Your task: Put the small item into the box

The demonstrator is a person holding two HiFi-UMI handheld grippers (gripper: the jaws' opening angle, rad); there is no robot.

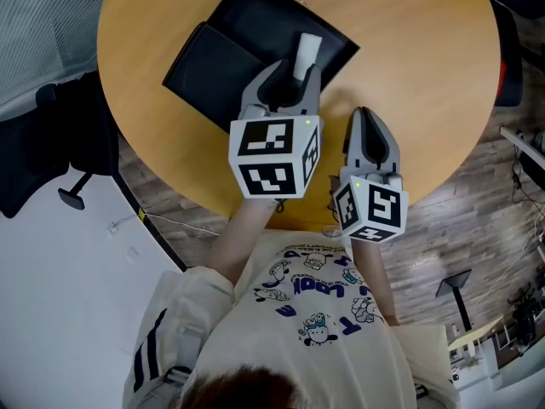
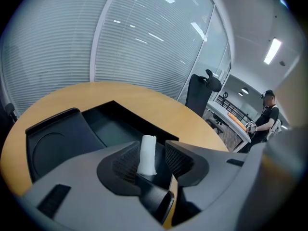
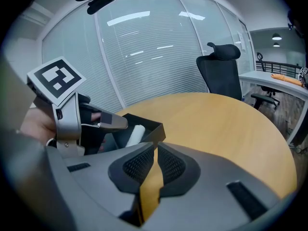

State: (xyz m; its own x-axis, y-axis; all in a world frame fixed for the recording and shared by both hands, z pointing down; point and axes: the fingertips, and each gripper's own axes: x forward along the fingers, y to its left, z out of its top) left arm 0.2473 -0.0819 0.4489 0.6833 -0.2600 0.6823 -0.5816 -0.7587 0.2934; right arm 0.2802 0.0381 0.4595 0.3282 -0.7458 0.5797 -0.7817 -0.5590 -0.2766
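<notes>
A small white roll [image 1: 307,54] stands upright between the jaws of my left gripper [image 1: 294,73], above the near edge of the open black box [image 1: 255,11]. In the left gripper view the roll [image 2: 147,153] leans on the left pad, and a gap separates it from the right pad; the jaws are open around it. The box's tray [image 2: 113,124] lies just beyond the roll, with its lid [image 2: 53,138] to the left. My right gripper [image 1: 362,116] rests over the table's near edge, shut and empty. From the right gripper view [image 3: 156,148] I see the roll [image 3: 135,134] by the box wall [image 3: 151,128].
The round wooden table [image 1: 409,49] ends close behind both grippers. A black office chair [image 1: 43,143] stands off its left side, and another chair [image 3: 226,76] at the far side. A person [image 2: 267,114] stands by a desk in the background.
</notes>
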